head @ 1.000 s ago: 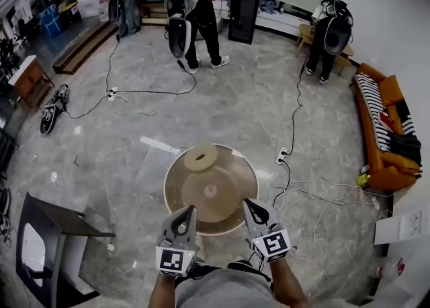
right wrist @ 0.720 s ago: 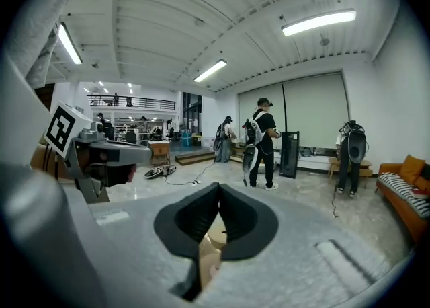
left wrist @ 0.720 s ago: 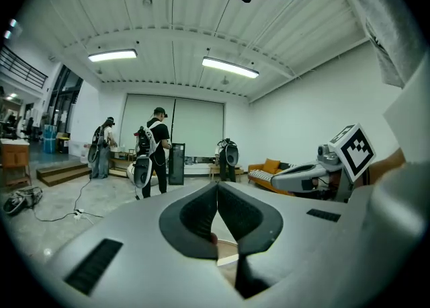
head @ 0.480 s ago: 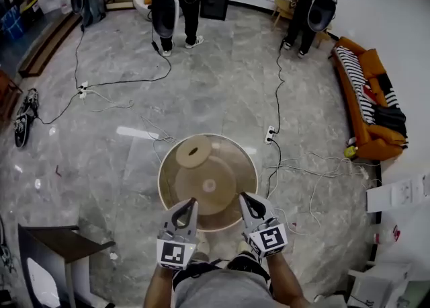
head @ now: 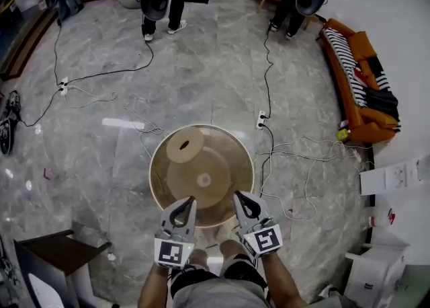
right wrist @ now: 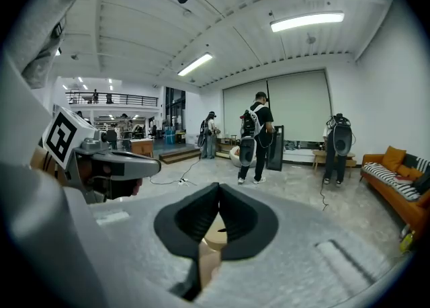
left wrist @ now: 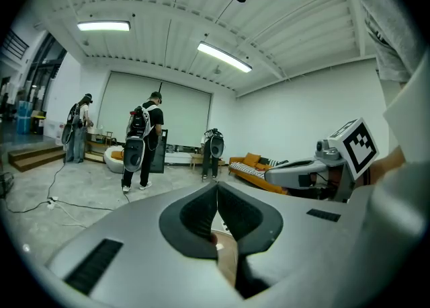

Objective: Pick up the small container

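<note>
The left gripper (head: 191, 200) and the right gripper (head: 236, 196) are hovering at the near rim of the round tan table (head: 151, 173), each with its dark jaws pressed together and nothing between them. The small round tan container (head: 185, 145) is sitting on the far left part of the tabletop, well apart from both tips; whether its top is lidded or open is hard to tell from above. For a clean pick, the nearer left jaws should be opening fully before reaching in, then straddling the container evenly and closing only once it is centred.
</note>
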### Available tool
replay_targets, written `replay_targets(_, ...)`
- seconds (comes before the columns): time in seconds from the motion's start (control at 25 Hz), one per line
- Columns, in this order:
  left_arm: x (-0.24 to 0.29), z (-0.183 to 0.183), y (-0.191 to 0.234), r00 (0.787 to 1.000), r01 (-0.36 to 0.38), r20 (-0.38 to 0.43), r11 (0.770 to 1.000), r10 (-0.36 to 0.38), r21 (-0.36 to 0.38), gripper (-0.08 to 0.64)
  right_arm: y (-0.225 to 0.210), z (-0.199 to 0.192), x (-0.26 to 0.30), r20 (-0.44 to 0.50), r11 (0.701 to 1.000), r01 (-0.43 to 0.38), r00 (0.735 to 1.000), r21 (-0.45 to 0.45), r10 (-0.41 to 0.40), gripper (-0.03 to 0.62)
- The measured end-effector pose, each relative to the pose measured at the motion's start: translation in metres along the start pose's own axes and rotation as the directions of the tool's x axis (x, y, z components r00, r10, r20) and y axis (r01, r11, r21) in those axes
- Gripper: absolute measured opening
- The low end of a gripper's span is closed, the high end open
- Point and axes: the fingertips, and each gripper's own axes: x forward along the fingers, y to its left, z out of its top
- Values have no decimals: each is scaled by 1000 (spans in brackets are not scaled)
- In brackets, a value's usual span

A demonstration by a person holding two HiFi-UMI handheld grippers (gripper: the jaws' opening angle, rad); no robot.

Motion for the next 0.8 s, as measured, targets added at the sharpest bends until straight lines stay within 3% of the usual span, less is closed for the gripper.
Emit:
replay_targets(0.16, 12, -20, 14, 1000, -22, -13, 999, 22, -33, 18, -1, -18, 15, -12, 1000, -7, 1000, 19, 8, 0)
replay_targets(0.32, 21, -54, 28, 999, -30, -39, 999, 29, -20, 18, 2, -42, 31, -19, 999, -19, 1000, 41, 19, 0)
replay_targets(0.8, 76, -148, 52, 991, -76, -120, 994, 66, -83, 18, -12, -148, 98, -61, 994, -86, 994, 74, 91, 0)
